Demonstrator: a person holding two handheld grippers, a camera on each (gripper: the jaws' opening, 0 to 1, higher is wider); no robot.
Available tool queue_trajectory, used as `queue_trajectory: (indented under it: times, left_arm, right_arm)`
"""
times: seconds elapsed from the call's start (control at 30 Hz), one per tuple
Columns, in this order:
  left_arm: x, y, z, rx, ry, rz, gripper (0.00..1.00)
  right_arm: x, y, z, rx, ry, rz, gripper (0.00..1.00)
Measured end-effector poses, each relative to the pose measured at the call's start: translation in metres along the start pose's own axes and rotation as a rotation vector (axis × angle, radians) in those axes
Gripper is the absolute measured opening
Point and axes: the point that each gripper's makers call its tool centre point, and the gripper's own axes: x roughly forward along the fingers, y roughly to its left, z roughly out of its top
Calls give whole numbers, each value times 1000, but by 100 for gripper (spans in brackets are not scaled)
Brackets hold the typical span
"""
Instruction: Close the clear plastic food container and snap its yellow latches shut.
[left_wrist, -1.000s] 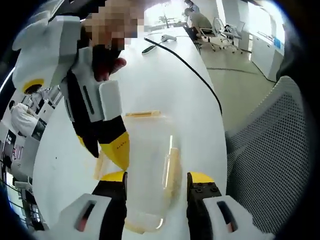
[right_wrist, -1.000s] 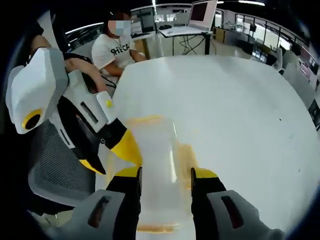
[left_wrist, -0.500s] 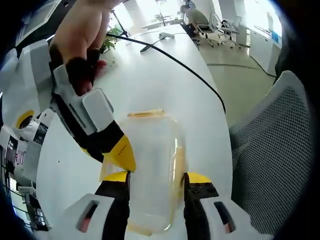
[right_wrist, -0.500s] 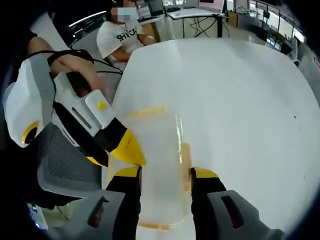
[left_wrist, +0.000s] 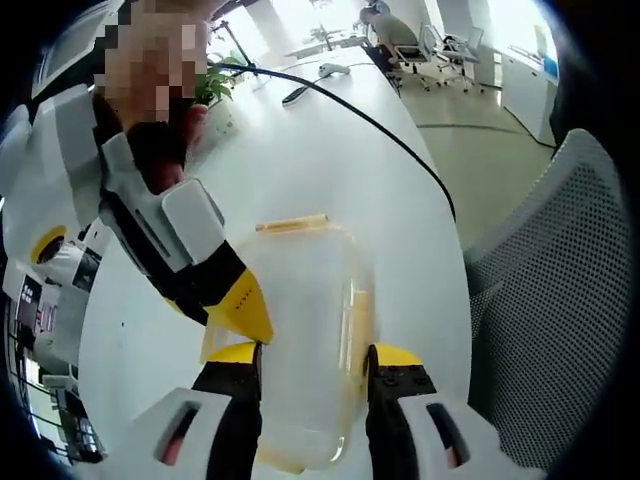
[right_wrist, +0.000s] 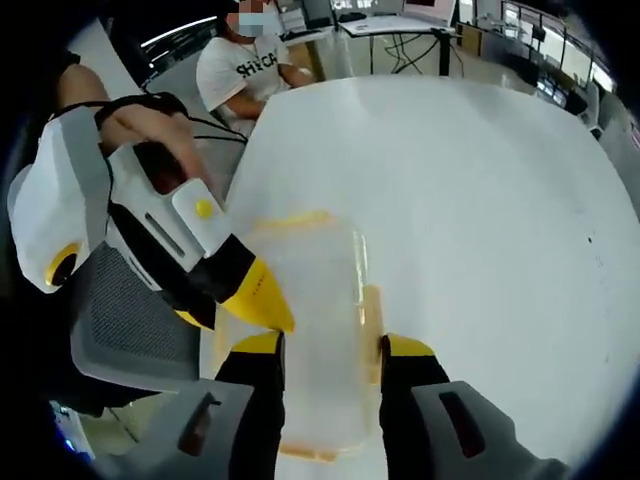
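A clear plastic food container (left_wrist: 300, 330) lies lengthwise between the jaws of my left gripper (left_wrist: 313, 365), which is shut on it. One pale yellow latch (left_wrist: 290, 225) runs along its far end and a second latch (left_wrist: 360, 315) along its right side. A yellow fingertip (left_wrist: 248, 308) of my right gripper touches the container's left edge. In the right gripper view the container (right_wrist: 320, 330) sits between the jaws of my right gripper (right_wrist: 332, 355), also shut on it. Its latches (right_wrist: 290, 220) look pale yellow. My left gripper's fingertip (right_wrist: 265, 300) rests on its left edge.
The white table (right_wrist: 480, 200) stretches away on all sides. A black cable (left_wrist: 380, 130) crosses its far part, with small devices (left_wrist: 335, 72) at the end. A mesh chair (left_wrist: 560, 300) stands beside the table. A person in a white shirt (right_wrist: 235, 75) sits beyond it.
Since a second ago my left jaws have drawn in a little on the container, and its lid looks squarer. Both views have tilted. Little differs over the last half second.
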Motion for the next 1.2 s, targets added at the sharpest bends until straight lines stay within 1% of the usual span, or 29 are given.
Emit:
queue_trajectory:
  times: [0.1,0.17,0.2,0.23,0.27,0.4,0.5,0.57,0.7,0.73,0.77,0.83,0.93,1.03,1.2]
  left_arm:
    - [0,0,0,-3,4,2,35]
    - [1,0,0,-7,10,7,35]
    - [-1,4,-3,8,32,32,33]
    - [-1,2,2,11,17,17,33]
    - [-1,2,3,17,15,16,33]
    - [0,0,-2,9,-13,18,33]
    - [1,1,-1,7,-9,11,33]
    - [2,1,-1,-3,-7,8,33]
    - [0,1,-1,-7,-12,12,33]
    - [0,5,0,2,-18,31,33]
    - [0,2,0,-14,-21,18,33]
    - [0,2,0,-12,-21,16,33]
    - [0,1,1,-14,-13,17,33]
    - [1,0,0,-6,5,15,34]
    - [-1,0,-1,-7,-4,27,34]
  right_arm:
    - [1,1,0,-1,34,-5,32]
    - [0,1,0,-2,46,-6,32]
    - [1,0,0,0,47,-6,32]
    - [1,-1,0,-1,53,-1,32]
    - [2,-1,0,3,58,4,31]
    - [2,0,0,1,102,11,29]
    - [3,1,-1,-11,147,15,29]
    - [3,0,-1,-1,175,15,29]
    - [5,-1,-1,8,206,42,30]
    - [3,7,-6,9,237,84,28]
    - [5,4,-2,14,221,55,28]
    - [5,4,-2,0,241,55,29]
    - [4,3,-3,8,230,50,30]
    - [2,3,-3,19,190,52,31]
    - [0,3,-3,28,159,35,32]
